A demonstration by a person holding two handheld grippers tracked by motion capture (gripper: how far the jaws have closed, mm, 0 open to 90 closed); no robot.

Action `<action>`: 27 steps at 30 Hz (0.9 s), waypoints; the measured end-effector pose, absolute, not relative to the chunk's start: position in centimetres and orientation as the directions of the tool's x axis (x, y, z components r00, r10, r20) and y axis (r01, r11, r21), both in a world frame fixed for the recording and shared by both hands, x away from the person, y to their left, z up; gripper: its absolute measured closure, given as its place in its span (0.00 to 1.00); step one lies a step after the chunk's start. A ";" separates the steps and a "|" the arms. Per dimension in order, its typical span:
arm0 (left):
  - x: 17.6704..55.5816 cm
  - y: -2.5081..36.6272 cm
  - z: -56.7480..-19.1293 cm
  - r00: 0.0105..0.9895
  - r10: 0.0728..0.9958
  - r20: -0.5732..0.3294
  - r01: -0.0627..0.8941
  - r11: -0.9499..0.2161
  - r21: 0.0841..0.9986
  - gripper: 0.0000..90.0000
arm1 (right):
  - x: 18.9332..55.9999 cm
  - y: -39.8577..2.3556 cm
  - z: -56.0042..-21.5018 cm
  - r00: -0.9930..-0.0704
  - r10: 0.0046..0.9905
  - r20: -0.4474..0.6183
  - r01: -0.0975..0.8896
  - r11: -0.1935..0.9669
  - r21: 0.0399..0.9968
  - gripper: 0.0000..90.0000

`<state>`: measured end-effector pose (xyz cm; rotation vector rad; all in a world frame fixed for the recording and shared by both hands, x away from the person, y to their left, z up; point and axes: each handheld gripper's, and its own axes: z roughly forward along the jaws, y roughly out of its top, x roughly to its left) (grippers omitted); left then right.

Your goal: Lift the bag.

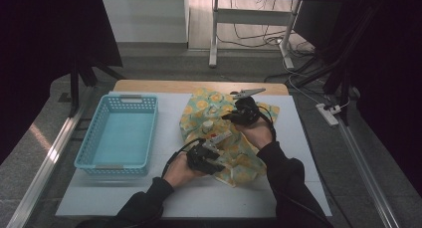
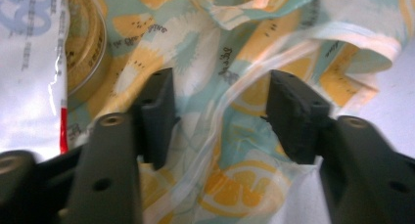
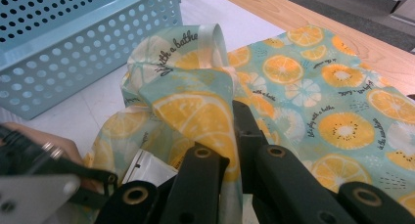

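Note:
A fabric bag (image 1: 209,108) with a lemon print on pale teal lies crumpled on the white table. My right gripper (image 1: 230,117) is shut on a raised fold of the bag's edge (image 3: 195,106), next to a white strap loop (image 3: 213,38). My left gripper (image 1: 219,162) sits at the bag's near side. Its jaws stand open (image 2: 220,87) over the printed cloth (image 2: 254,170), and the pads are not pressing on it. A gold-lidded tin (image 2: 85,48) and a white packet with a red stripe (image 2: 29,62) lie on the cloth to the left of these jaws.
A pale blue perforated basket (image 1: 122,133) stands on the table left of the bag, with nothing visible inside it. Wooden table edge (image 1: 199,84) runs behind the bag. Beyond are desk legs, cables and a power strip (image 1: 328,113) on the floor.

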<state>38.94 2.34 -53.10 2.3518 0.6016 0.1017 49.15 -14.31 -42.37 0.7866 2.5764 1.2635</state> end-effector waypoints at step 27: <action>38.7 3.1 -49.4 0.872 0.459 -0.169 0.441 -0.589 0.678 1.00 | 49.1 -14.9 -41.8 -0.846 0.525 0.098 0.393 0.488 0.779 1.00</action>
